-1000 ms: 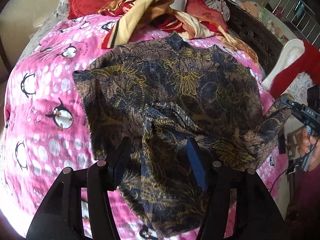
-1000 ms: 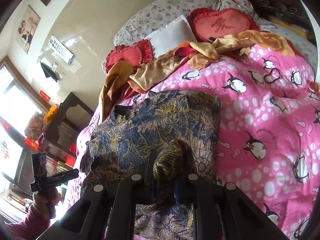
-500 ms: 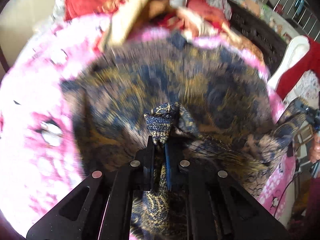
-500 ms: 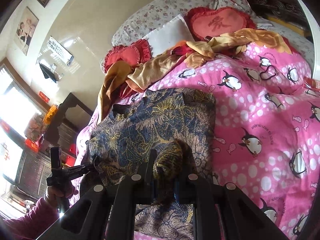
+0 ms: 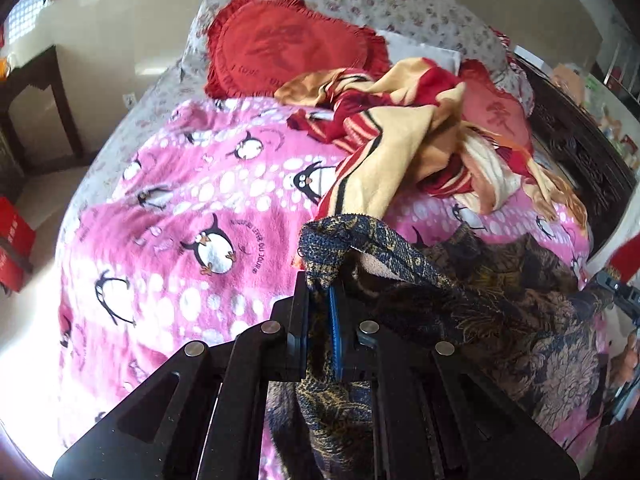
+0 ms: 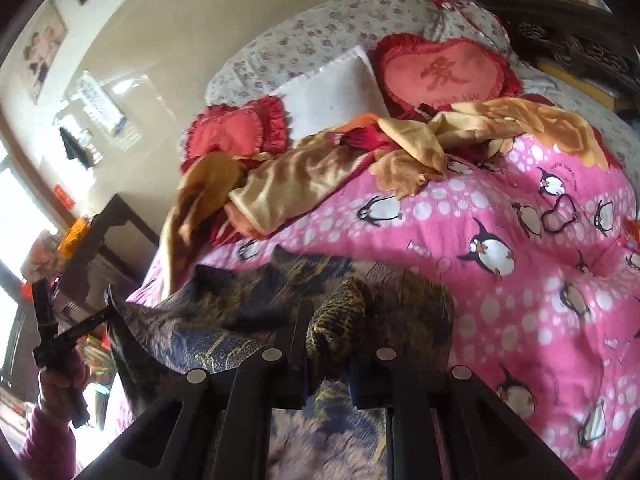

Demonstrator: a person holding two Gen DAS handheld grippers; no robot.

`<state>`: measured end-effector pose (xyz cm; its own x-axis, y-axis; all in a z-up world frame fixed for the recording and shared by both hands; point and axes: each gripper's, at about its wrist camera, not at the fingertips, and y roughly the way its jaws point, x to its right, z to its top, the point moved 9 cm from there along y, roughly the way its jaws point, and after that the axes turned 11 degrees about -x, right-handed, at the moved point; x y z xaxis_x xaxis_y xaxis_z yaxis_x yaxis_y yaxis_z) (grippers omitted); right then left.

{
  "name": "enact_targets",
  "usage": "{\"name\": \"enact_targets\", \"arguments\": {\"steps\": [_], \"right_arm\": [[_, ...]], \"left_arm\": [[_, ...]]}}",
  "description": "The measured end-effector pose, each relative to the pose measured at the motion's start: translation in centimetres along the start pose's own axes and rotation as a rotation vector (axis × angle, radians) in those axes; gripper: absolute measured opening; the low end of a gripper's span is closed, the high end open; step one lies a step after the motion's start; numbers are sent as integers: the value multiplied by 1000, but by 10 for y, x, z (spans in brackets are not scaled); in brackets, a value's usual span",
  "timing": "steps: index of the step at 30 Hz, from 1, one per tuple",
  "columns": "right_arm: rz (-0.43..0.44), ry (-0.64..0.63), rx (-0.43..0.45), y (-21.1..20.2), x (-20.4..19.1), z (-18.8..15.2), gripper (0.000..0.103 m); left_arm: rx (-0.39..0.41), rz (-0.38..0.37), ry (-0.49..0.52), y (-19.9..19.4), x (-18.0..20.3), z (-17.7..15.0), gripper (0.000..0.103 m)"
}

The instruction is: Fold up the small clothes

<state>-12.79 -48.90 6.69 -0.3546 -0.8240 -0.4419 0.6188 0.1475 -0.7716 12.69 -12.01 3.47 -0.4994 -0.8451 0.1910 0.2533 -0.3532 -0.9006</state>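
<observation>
Cream wall (image 5: 120,32) behind the bed, glare patches on it. Dark wooden side table (image 5: 36,92) at left, carved dark headboard (image 6: 568,40) at right. Bright window (image 6: 16,208), blown out. Framed picture (image 6: 44,52), probably a portrait.

A pink penguin blanket (image 5: 192,208) covers the bed. At its far edge lies a crumpled yellow-and-red cloth (image 5: 404,136); beyond that a red heart cushion (image 5: 280,48) leans on a floral pillow (image 5: 384,0). A dark side table (image 5: 28,92) stands left of the blanket.
</observation>
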Motion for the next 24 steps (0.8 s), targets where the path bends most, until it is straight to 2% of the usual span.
{"name": "enact_targets", "arguments": {"steps": [1,3,5,6,7,9,11,14,16,18,21,24], "right_arm": [[-5,29,-8,7,6,6,13],[-9,59,-12,11,13,15,24],[-34,68,57,-4,19,22,54],[-56,65,102,-15,22,24,57],[-73,57,125,-24,23,23,57],[-63,0,104,-32,15,14,56],[-43,-104,76,-29,-6,-1,48],[-98,-280,-39,8,-36,-25,43],[-184,-345,-79,39,-43,-26,43],[-211,-324,-55,61,-44,-6,43],[-218,-197,10,71,-29,27,43],[-119,-105,33,51,-26,33,47]], "left_arm": [[-16,-14,-8,6,-1,1,9],[-13,-26,-20,9,-7,3,16],[0,-44,-30,5,-10,5,31],[7,-45,-33,3,-12,5,36],[16,-40,-33,-1,-12,4,45],[45,-43,-23,-11,-13,4,47],[50,-45,-12,-17,-11,0,47],[26,-75,-34,-17,-7,-11,47],[8,-101,-38,-18,-2,-22,47],[0,-123,-32,-23,2,-35,47],[-25,-157,-10,-33,2,-60,50],[-21,-191,5,-42,-7,-92,66]]}}
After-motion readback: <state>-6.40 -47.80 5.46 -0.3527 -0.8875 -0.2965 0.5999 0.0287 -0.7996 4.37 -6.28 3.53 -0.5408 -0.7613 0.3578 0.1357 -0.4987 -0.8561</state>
